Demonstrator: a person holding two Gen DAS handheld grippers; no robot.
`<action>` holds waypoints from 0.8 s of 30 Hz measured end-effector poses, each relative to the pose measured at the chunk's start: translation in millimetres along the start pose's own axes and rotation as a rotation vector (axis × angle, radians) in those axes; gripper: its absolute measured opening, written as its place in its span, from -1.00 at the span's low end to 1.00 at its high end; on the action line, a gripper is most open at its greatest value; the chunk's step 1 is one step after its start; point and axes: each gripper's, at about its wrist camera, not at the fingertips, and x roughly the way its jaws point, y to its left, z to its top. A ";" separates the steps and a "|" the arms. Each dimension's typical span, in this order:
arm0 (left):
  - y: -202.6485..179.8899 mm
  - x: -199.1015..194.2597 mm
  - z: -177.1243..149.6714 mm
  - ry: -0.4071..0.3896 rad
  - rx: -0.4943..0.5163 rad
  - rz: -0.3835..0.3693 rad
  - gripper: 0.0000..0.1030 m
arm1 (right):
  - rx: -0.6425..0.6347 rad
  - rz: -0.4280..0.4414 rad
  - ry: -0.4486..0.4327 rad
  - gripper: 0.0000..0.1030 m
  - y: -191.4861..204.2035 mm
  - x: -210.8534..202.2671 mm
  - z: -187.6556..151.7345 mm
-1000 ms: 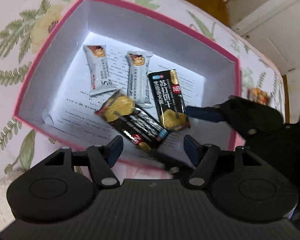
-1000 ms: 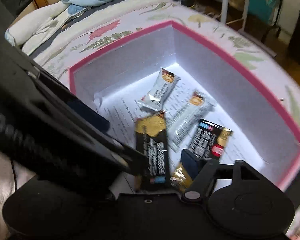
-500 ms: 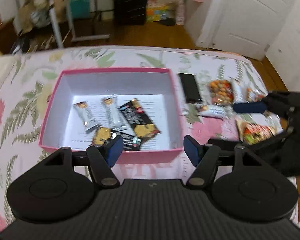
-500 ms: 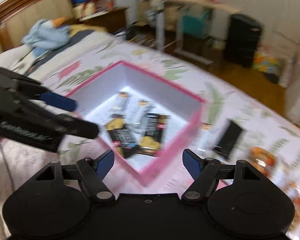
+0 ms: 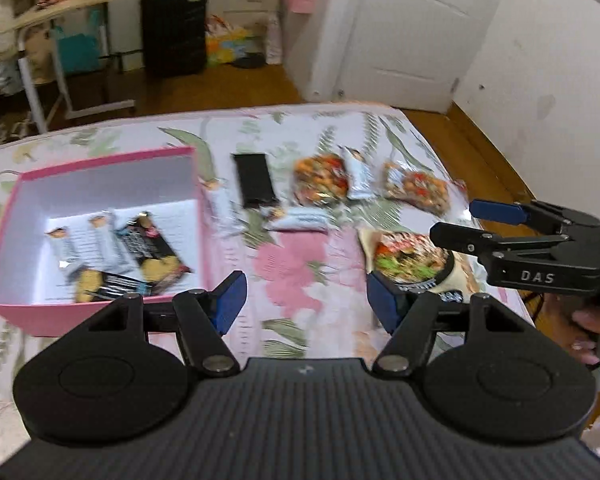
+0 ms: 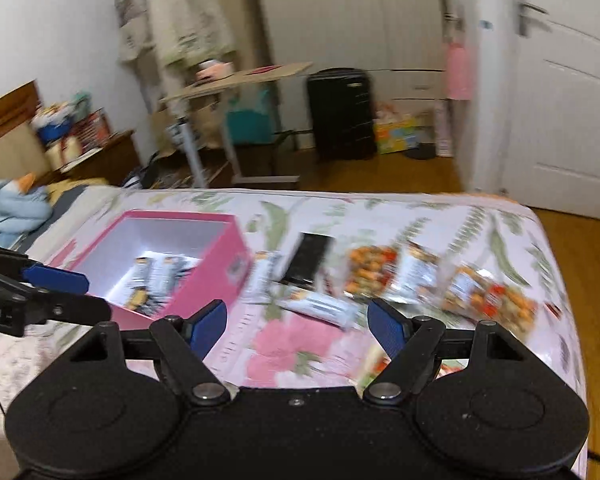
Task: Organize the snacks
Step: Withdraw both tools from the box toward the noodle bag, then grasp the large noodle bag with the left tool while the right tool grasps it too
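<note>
Bed (image 5: 300, 276): is carrying everything; both grippers are hovering above its near edge, having pulled up and out of the box.
Box (image 5: 112, 168): is sitting toward the bed's left edge, holding four snack bars (image 5: 116, 252).
Loose snacks (image 5: 320, 184): are still lying right of the box, toward the far right corner.
Left gripper (image 5: 302, 300): is hanging wide open, empty.
Right gripper (image 6: 296, 326): is spread open, empty.
Meaning: a drop-off looks finished; the next pickup is probably coming.

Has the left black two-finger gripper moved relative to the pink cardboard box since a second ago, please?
Yes: the left gripper has pulled back and right of the pink box.
</note>
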 end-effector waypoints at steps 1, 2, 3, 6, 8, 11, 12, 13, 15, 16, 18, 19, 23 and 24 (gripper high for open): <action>-4.5 5.8 -1.7 -0.002 -0.002 -0.009 0.27 | 0.024 -0.029 -0.012 0.59 -9.5 0.5 -9.3; -8.6 12.6 -3.0 -0.007 -0.001 -0.023 0.27 | 0.038 -0.051 -0.020 0.59 -17.2 -0.7 -21.0; -12.2 20.1 -4.7 -0.011 -0.001 -0.035 0.24 | 0.051 -0.063 -0.017 0.59 -25.8 0.9 -28.9; -25.3 44.2 -12.0 -0.037 0.025 -0.062 0.24 | 0.117 -0.120 0.028 0.59 -50.6 7.9 -47.5; -33.6 64.7 -12.8 -0.007 0.029 -0.072 0.24 | 0.150 -0.152 0.032 0.59 -64.7 11.3 -57.5; -40.2 97.5 -12.4 0.027 0.007 -0.111 0.24 | 0.197 -0.183 0.063 0.59 -84.3 18.6 -69.4; -42.9 108.0 -12.8 0.037 0.010 -0.118 0.24 | 0.215 -0.187 0.065 0.59 -89.4 20.2 -73.3; -45.9 121.1 -12.9 0.051 0.014 -0.121 0.24 | 0.241 -0.194 0.067 0.59 -96.9 22.8 -76.5; -48.3 141.6 -14.4 0.070 0.008 -0.130 0.24 | 0.300 -0.203 0.073 0.59 -110.4 28.9 -82.4; -48.6 153.3 -16.1 0.078 -0.010 -0.142 0.24 | 0.325 -0.207 0.080 0.59 -117.3 31.5 -85.6; -47.7 173.0 -18.9 0.114 -0.055 -0.173 0.23 | 0.362 -0.214 0.111 0.59 -128.1 40.0 -89.3; -46.7 182.2 -21.4 0.136 -0.083 -0.210 0.23 | 0.379 -0.216 0.127 0.59 -134.1 44.2 -91.3; -49.0 208.0 -31.0 0.181 -0.140 -0.277 0.23 | 0.468 -0.154 0.229 0.59 -151.5 62.6 -102.3; -51.5 212.9 -32.9 0.185 -0.137 -0.274 0.23 | 0.487 -0.130 0.252 0.59 -154.2 65.7 -105.1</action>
